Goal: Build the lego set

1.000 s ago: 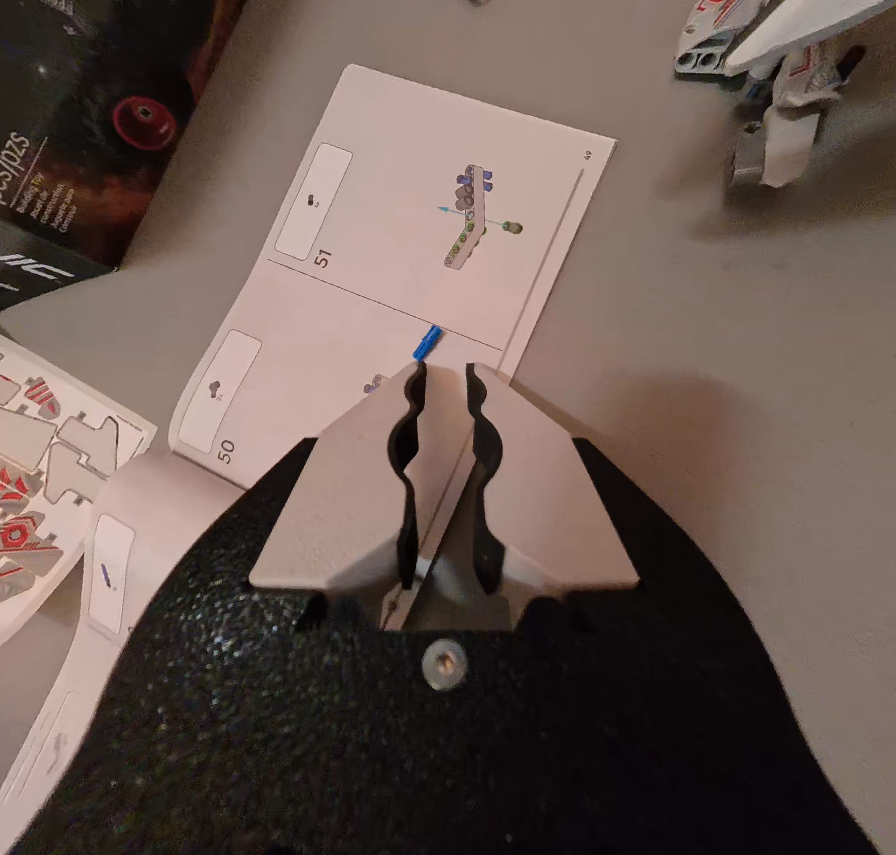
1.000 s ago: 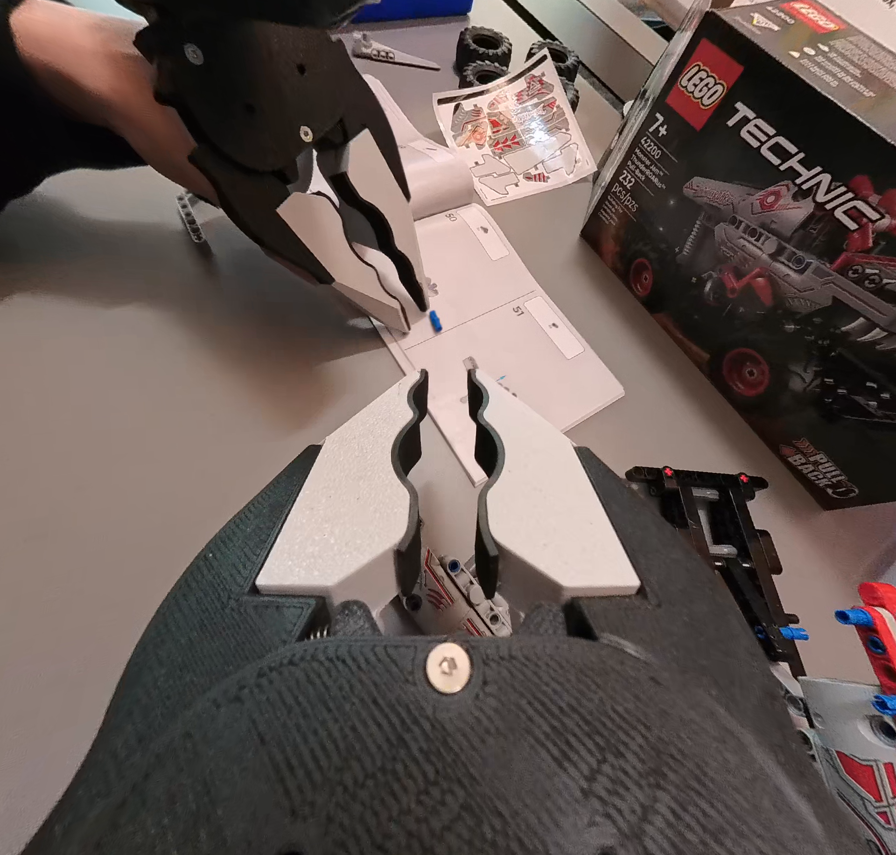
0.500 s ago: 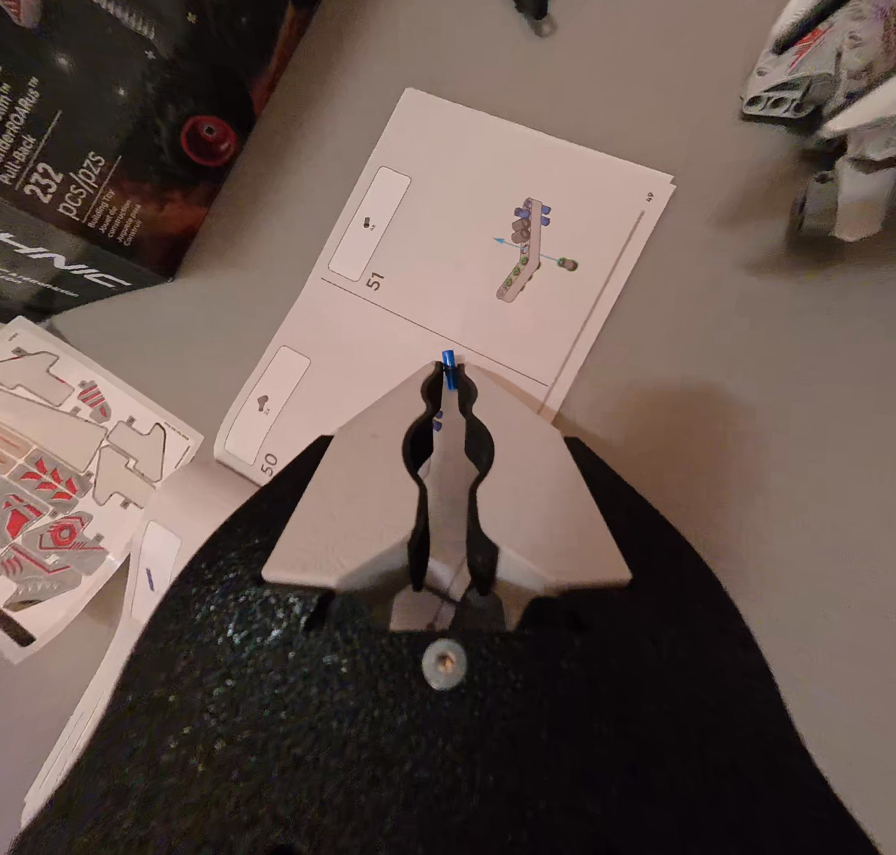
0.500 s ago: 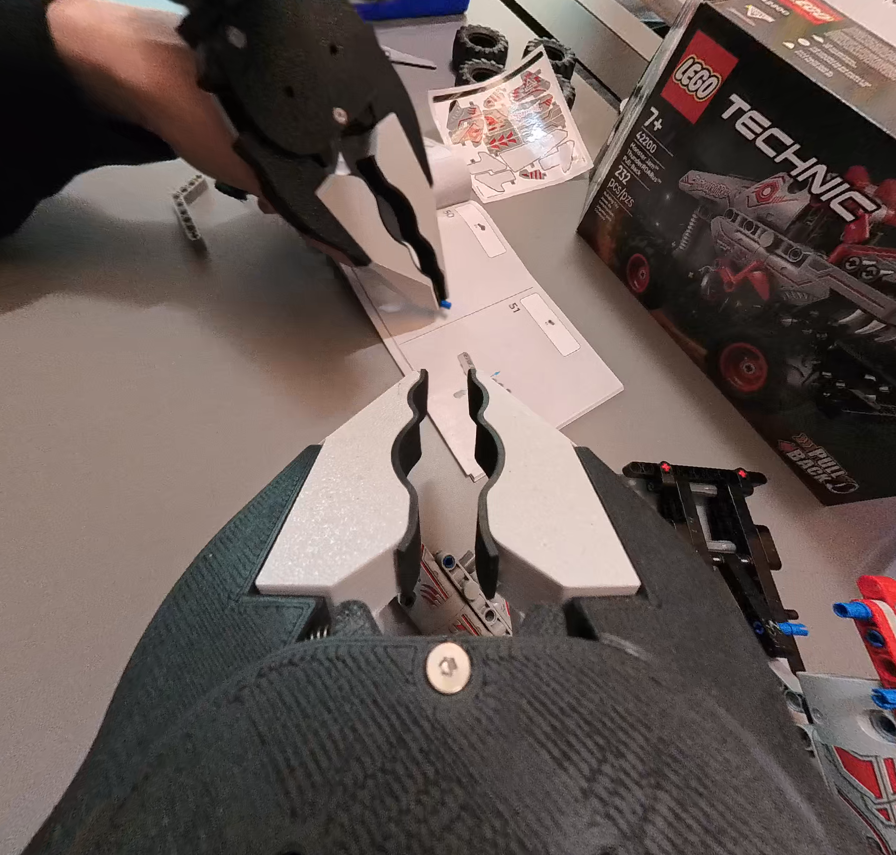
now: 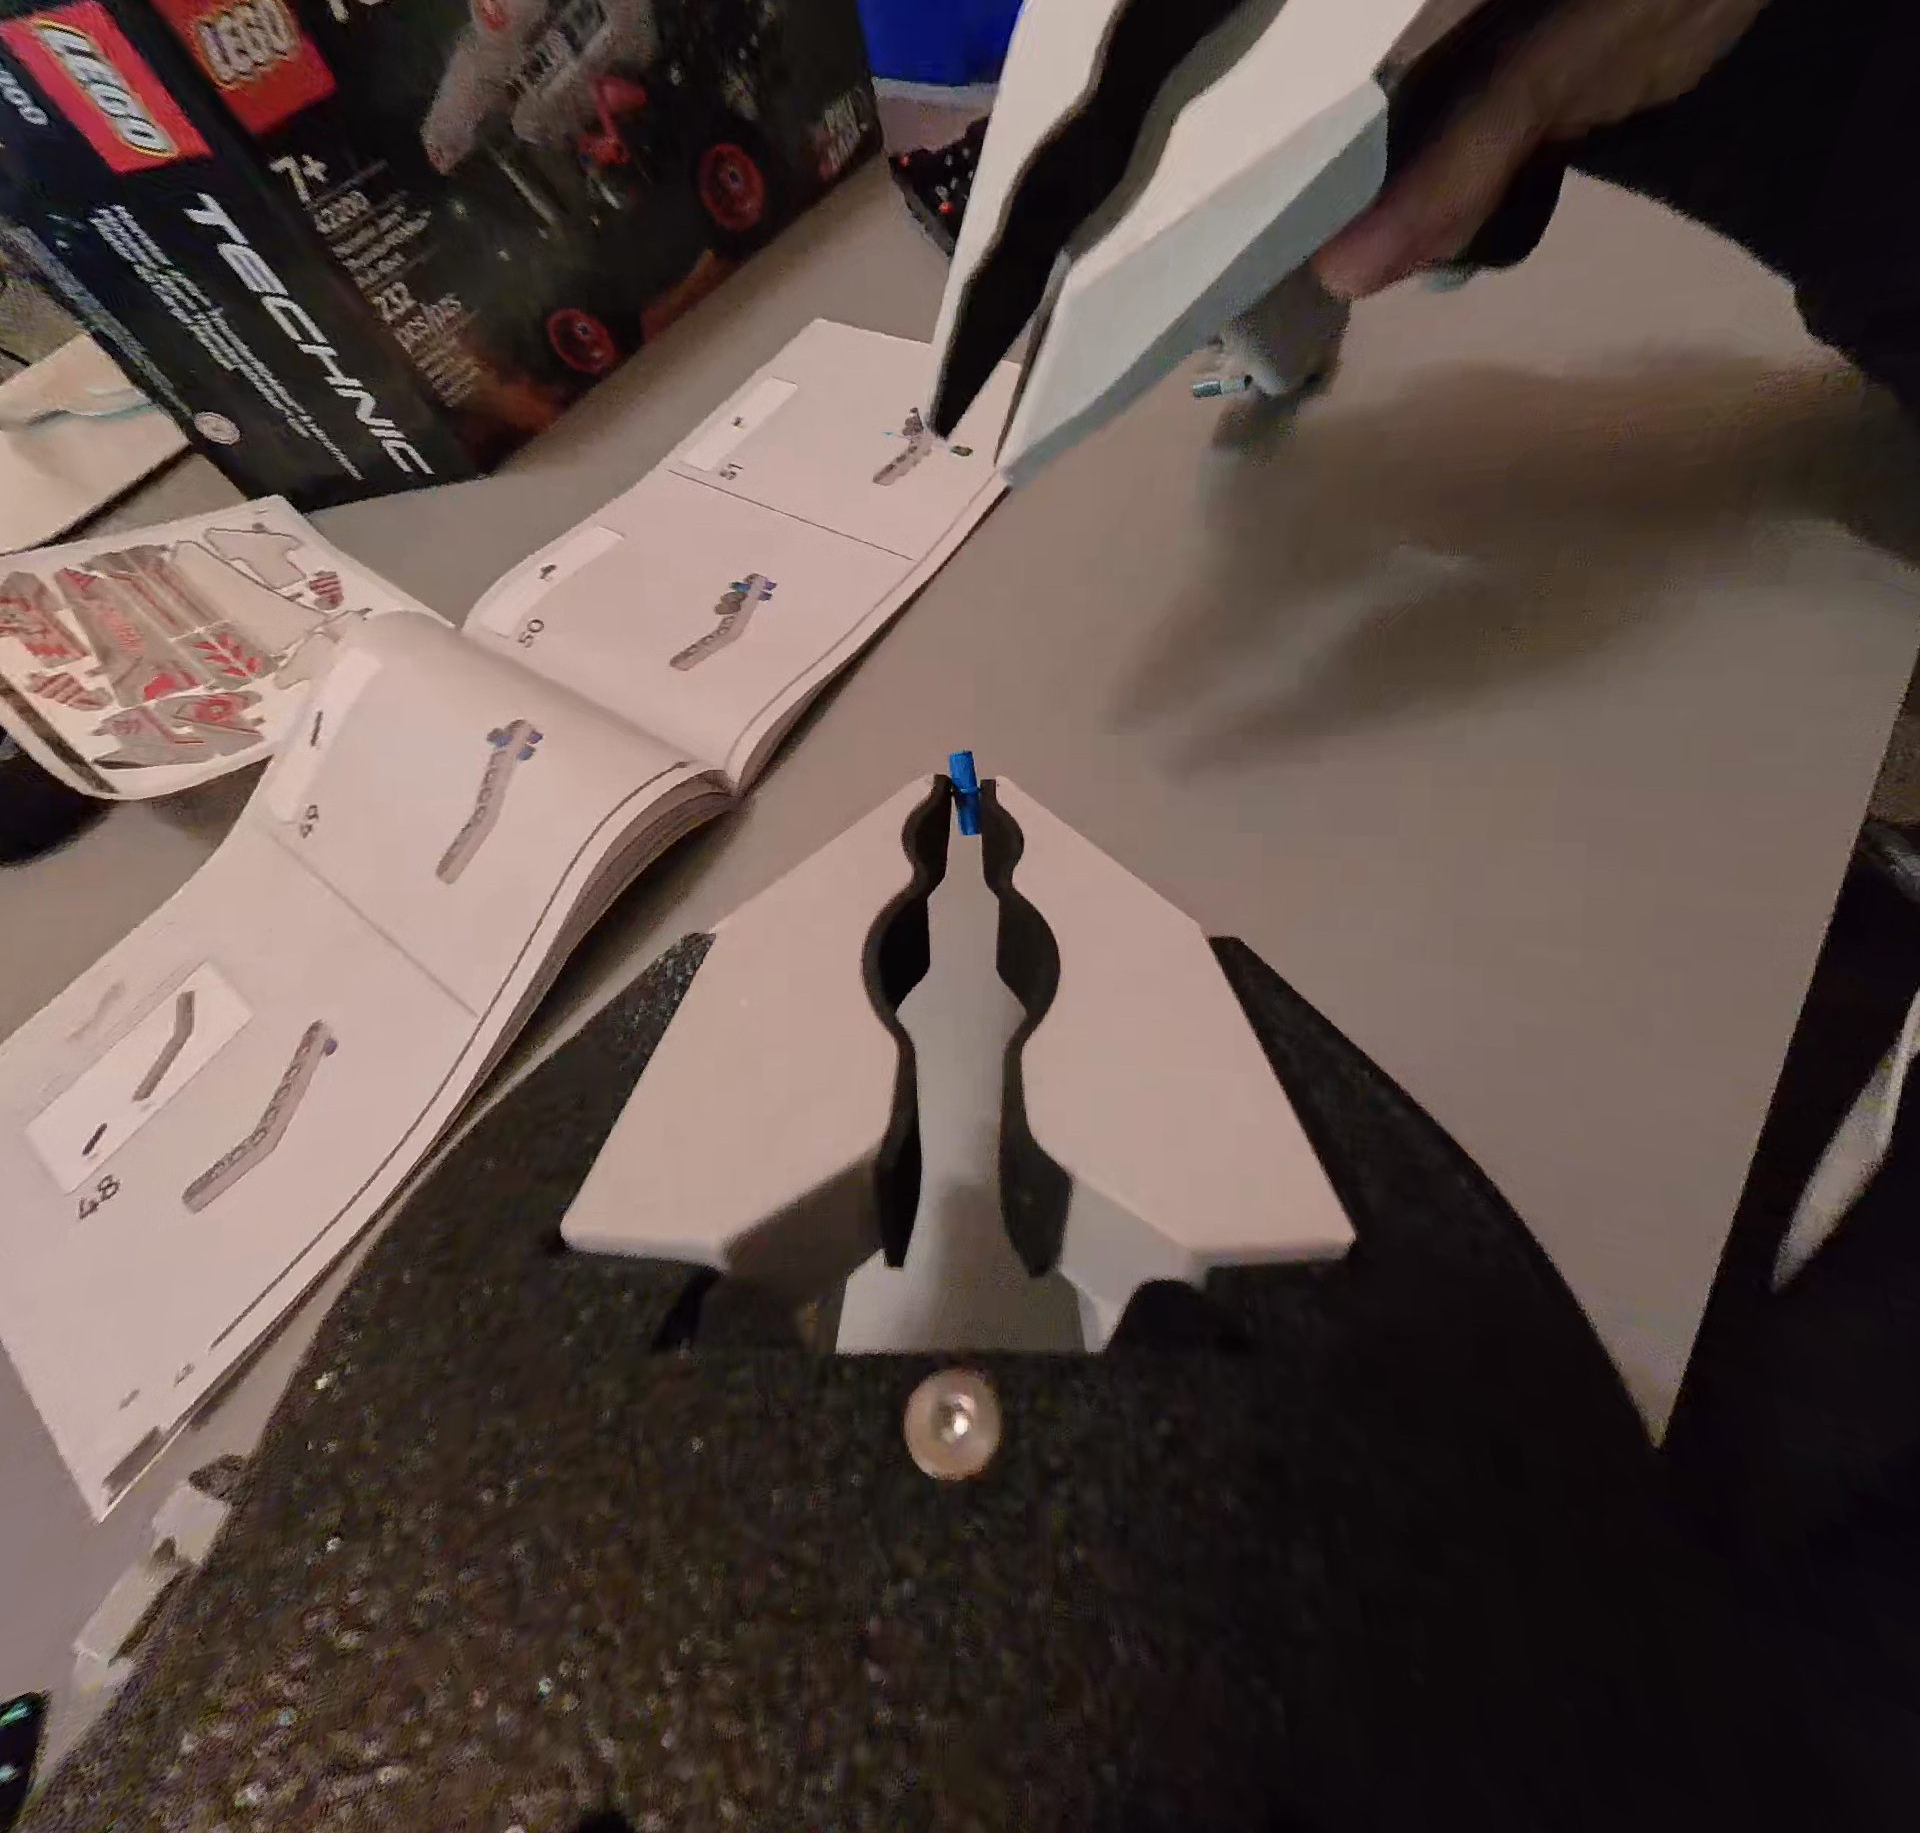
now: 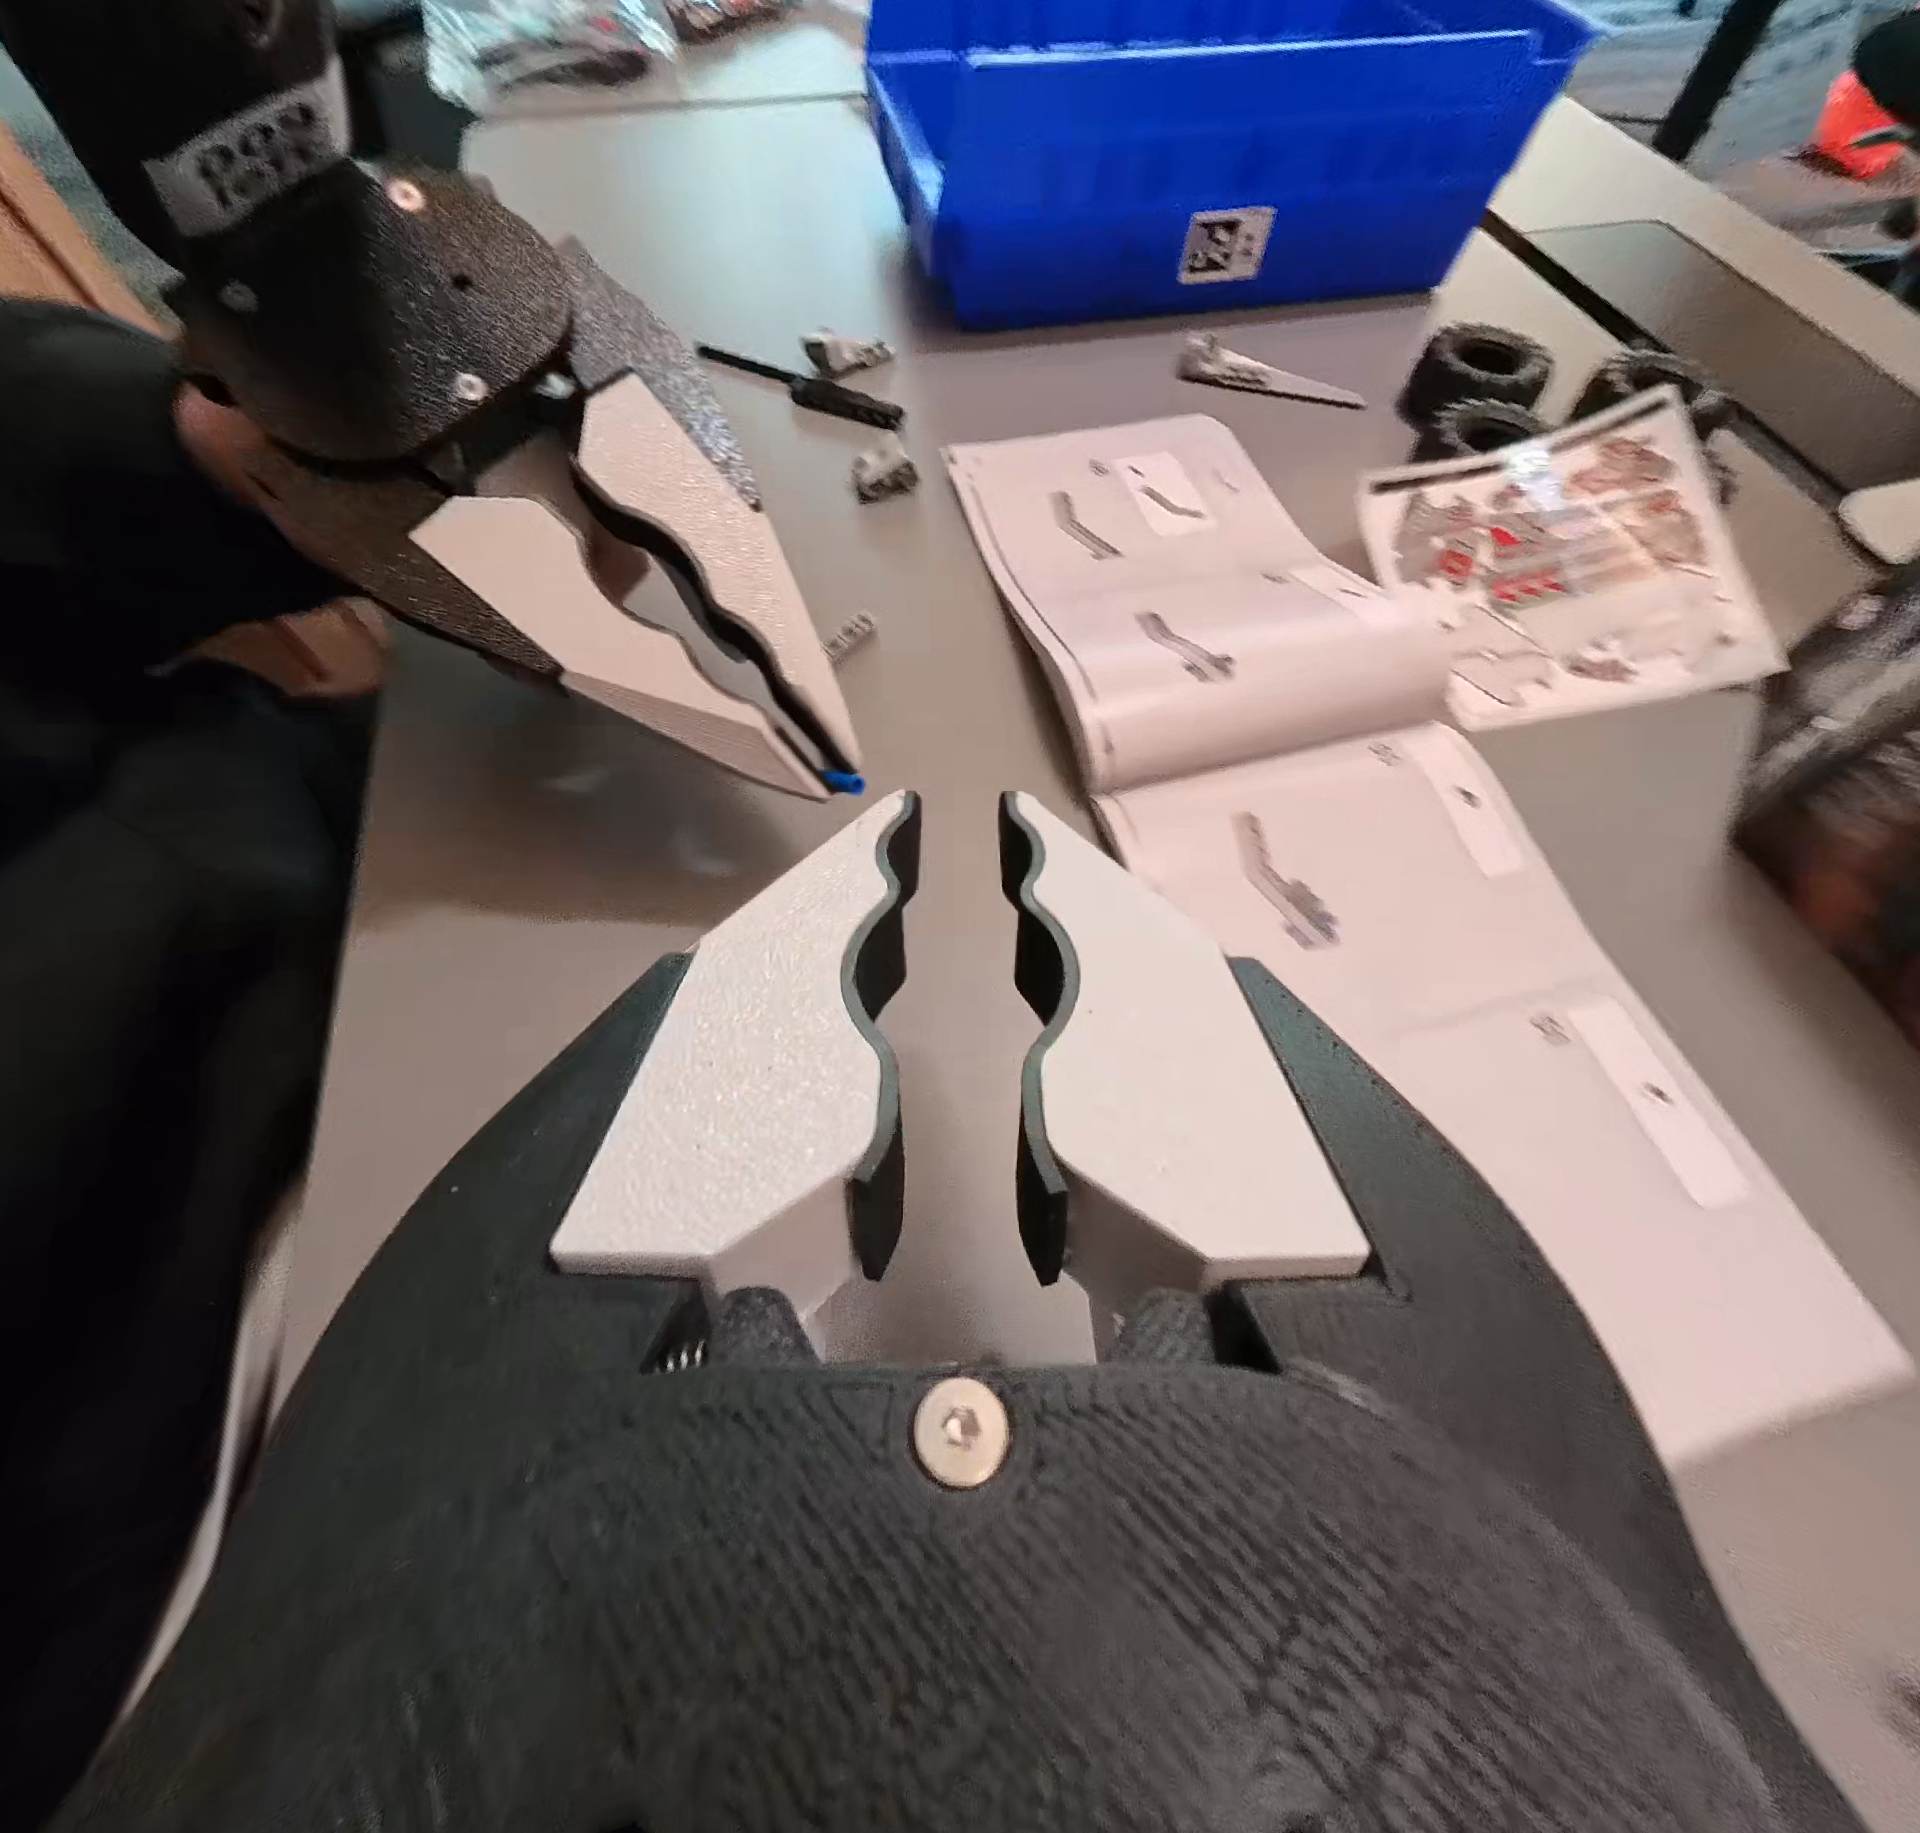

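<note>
My left gripper (image 5: 964, 791) is shut on a small blue pin (image 5: 962, 796), which sticks out past its tips, above the bare grey table (image 5: 1351, 848). In the right wrist view the left gripper (image 6: 831, 770) comes in from the left with the blue pin (image 6: 842, 777) close to my right gripper (image 6: 958, 812). The right gripper's jaws stand apart with nothing between them. The right gripper also shows at the top of the left wrist view (image 5: 977, 443). A blurred grey part (image 5: 1262, 349) hangs under the hand behind it.
An open instruction booklet (image 6: 1299, 744) lies to the right, with a sticker sheet (image 6: 1558, 526) and black tyres (image 6: 1475, 381) beyond it. A blue bin (image 6: 1195, 100) stands at the back. Loose grey and black parts (image 6: 842, 396) lie near it. The set's box (image 5: 416, 173) stands behind the booklet.
My left gripper shut on the blue pin on the booklet, lifted it and carried it off the page toward the right gripper. The right view swung; the stickered grey part no longer shows between its fingers.
</note>
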Available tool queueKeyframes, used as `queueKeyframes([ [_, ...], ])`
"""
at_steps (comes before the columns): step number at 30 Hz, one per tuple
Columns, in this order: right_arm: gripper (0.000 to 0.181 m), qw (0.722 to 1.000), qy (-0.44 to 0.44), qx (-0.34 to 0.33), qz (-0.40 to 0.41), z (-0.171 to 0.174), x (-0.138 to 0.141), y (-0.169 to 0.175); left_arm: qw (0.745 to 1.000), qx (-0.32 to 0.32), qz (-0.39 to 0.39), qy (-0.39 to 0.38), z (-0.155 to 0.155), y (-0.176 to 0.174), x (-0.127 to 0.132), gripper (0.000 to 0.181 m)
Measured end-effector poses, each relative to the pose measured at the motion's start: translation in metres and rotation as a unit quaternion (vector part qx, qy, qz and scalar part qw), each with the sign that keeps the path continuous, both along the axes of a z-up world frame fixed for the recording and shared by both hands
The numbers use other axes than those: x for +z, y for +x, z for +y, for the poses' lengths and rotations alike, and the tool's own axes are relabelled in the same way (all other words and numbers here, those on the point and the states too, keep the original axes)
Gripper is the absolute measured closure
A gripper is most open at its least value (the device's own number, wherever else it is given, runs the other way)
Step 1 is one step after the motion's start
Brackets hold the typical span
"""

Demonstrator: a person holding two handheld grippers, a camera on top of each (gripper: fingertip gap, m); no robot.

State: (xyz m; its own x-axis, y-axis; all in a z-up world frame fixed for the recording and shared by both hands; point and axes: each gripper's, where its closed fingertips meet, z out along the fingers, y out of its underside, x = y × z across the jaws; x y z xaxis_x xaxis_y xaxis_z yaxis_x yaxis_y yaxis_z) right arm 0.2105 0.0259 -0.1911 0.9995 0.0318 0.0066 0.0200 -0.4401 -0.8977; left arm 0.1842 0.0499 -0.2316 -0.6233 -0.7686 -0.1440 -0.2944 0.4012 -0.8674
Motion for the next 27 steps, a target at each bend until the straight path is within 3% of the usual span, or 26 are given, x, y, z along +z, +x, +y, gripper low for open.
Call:
queueKeyframes([
  [1,0.168,1.000,0.007,0.009,0.016,0.008,-0.001,-0.006,1.000,0.005,-0.007,-0.015,0.004,-0.001,0.005,0.178],
  [5,0.166,0.998,0.016,0.020,0.053,0.030,-0.009,-0.020,0.996,-0.004,-0.062,-0.058,0.014,-0.004,0.025,0.178],
  [13,0.168,0.993,0.071,0.006,0.099,0.051,-0.010,-0.029,0.984,-0.006,-0.160,-0.076,0.032,-0.017,0.049,0.178],
  [19,0.168,0.985,0.146,0.017,0.092,0.066,0.007,-0.044,0.967,-0.026,-0.157,-0.200,0.035,-0.026,0.072,0.178],
  [23,0.171,0.978,0.176,0.029,0.113,0.067,0.019,-0.048,0.970,-0.034,-0.161,-0.180,0.040,-0.026,0.070,0.178],
  [27,0.170,0.979,0.167,0.039,0.112,0.064,0.021,-0.051,0.980,-0.051,-0.167,-0.100,0.037,-0.026,0.058,0.178],
])
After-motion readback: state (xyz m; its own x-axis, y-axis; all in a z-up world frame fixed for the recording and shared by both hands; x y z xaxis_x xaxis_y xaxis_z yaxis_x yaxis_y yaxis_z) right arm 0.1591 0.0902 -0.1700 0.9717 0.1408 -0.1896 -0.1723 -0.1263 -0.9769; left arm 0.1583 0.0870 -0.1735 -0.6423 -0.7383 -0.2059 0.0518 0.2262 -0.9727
